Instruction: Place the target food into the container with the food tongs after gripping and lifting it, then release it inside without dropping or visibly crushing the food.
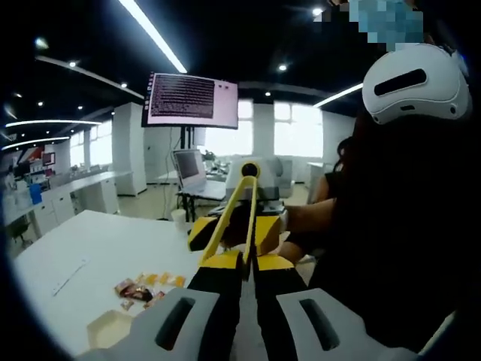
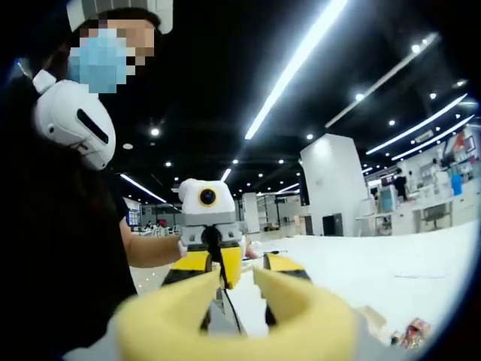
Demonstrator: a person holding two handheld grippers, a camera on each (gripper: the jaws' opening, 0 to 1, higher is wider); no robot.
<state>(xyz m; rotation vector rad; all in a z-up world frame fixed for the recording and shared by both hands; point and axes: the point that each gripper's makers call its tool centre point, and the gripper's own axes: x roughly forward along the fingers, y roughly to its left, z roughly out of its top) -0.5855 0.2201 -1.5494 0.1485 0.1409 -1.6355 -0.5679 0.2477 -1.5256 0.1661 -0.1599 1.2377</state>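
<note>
Left gripper (image 1: 249,265) clamps the yellow metal food tongs (image 1: 234,214), arms pressed together, pinching nothing. Wrapped snacks (image 1: 144,286) sit at 7 o'clock beside the beige square container (image 1: 110,327) — squeezing hard could crush one.

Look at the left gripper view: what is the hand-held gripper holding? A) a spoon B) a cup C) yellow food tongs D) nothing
C: the left hand-held gripper is shut on the yellow food tongs, which rise between its jaws above the white table.
</note>
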